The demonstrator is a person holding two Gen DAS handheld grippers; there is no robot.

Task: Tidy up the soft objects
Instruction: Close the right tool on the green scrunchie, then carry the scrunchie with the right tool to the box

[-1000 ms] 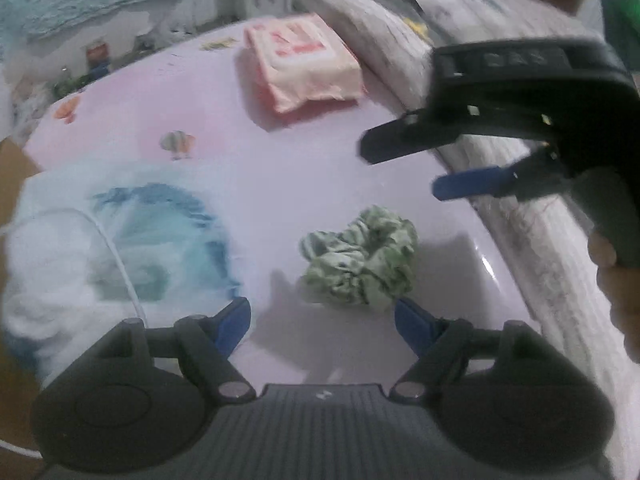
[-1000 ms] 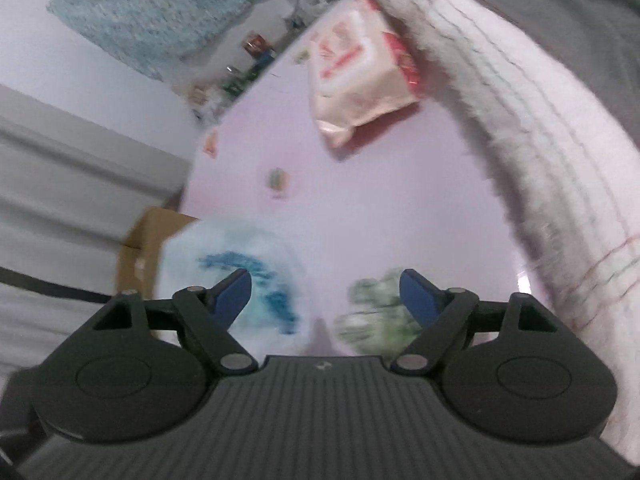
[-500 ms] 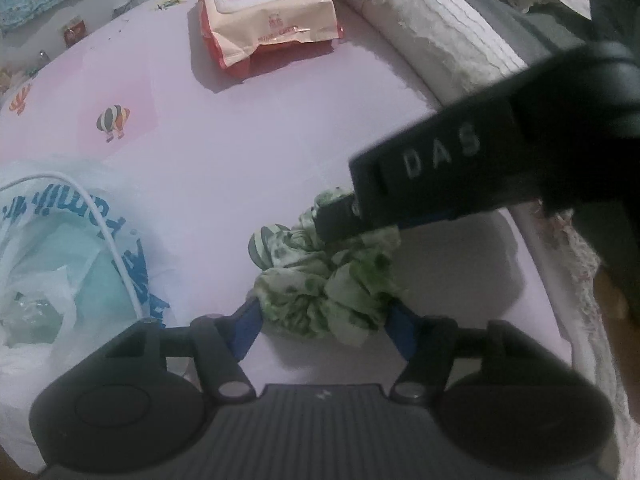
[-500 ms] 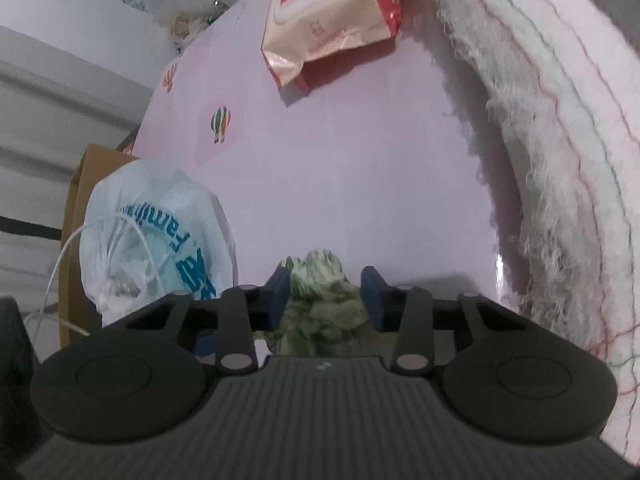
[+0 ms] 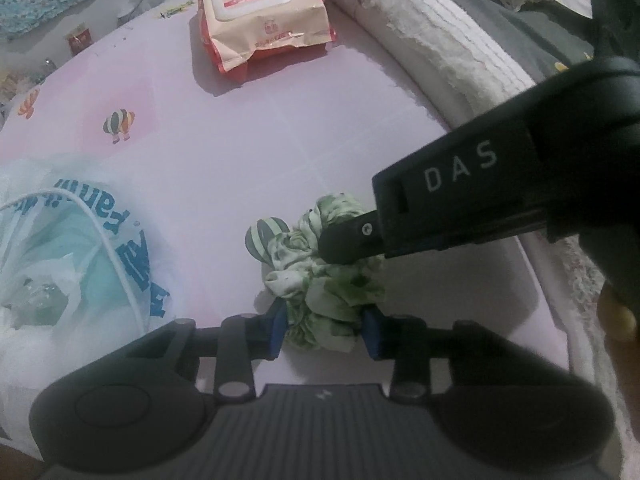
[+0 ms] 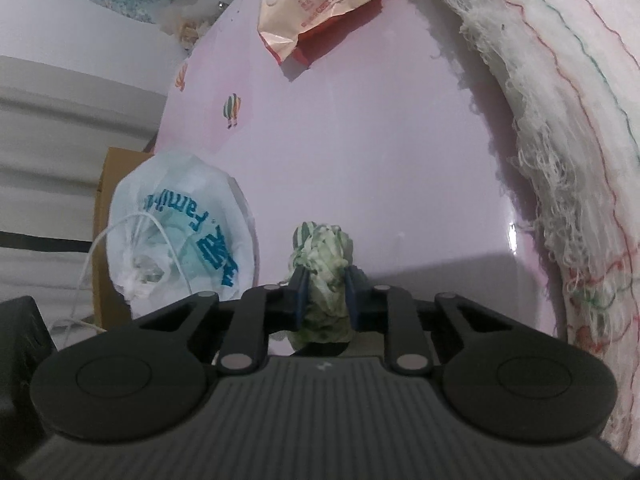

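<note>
A green and white patterned scrunchie [image 5: 320,280] lies on the pink table [image 5: 260,132]. My left gripper [image 5: 325,330] is shut on its near edge, blue pads pressed to both sides. My right gripper [image 6: 325,296] is shut on the same scrunchie [image 6: 324,280] from the right side. In the left wrist view the right gripper's black body [image 5: 460,196] reaches in from the right and covers part of the scrunchie.
A white plastic bag with blue print [image 5: 68,264] lies left of the scrunchie; it also shows in the right wrist view [image 6: 180,236]. A pack of wet wipes [image 5: 260,16] lies at the far side. A rolled white towel [image 6: 568,120] runs along the table's right edge.
Both grippers have closed in on the scrunchie from open. The right gripper came down from above and pinched it, and the left gripper's pads have narrowed onto its near edge.
</note>
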